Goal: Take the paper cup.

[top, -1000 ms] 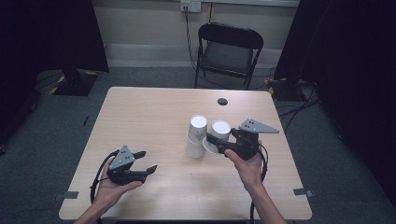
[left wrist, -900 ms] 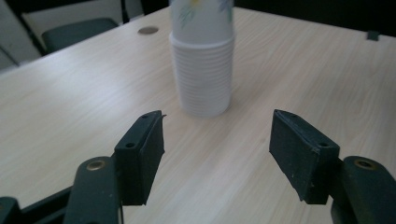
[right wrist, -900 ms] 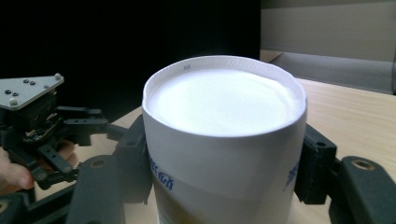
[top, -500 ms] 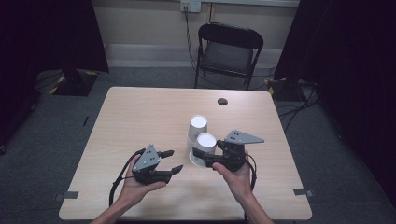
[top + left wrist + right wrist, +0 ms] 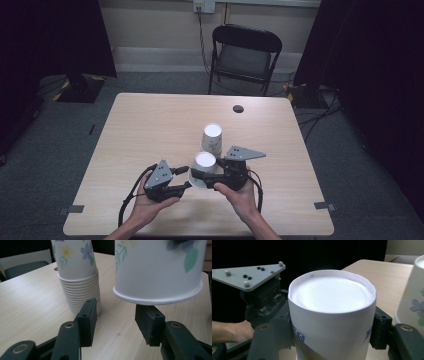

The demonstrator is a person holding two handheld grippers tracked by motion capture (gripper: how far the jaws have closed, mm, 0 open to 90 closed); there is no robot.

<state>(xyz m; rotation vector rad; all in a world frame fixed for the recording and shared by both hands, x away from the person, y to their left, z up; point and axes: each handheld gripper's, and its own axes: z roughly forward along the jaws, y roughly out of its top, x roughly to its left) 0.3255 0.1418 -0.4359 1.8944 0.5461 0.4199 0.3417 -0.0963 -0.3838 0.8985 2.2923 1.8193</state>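
Observation:
My right gripper is shut on a white upside-down paper cup, held tilted just above the wooden table. In the right gripper view both pads press the sides of the cup. A stack of flowered upside-down cups stands just behind it. My left gripper sits to the left of the held cup, and its jaws have just been closing. In the left gripper view the held cup's rim hangs above the right jaw, and nothing lies between the pads of the left gripper. The stack stands behind the left jaw.
A small black disc lies near the table's far edge. A black folding chair stands behind the table. Cables trail from both grippers toward the near edge.
The right hand has carried the cup away from the stack, toward the near left. The left hand has moved right until its jaws reach the cup's rim, and they stand narrower.

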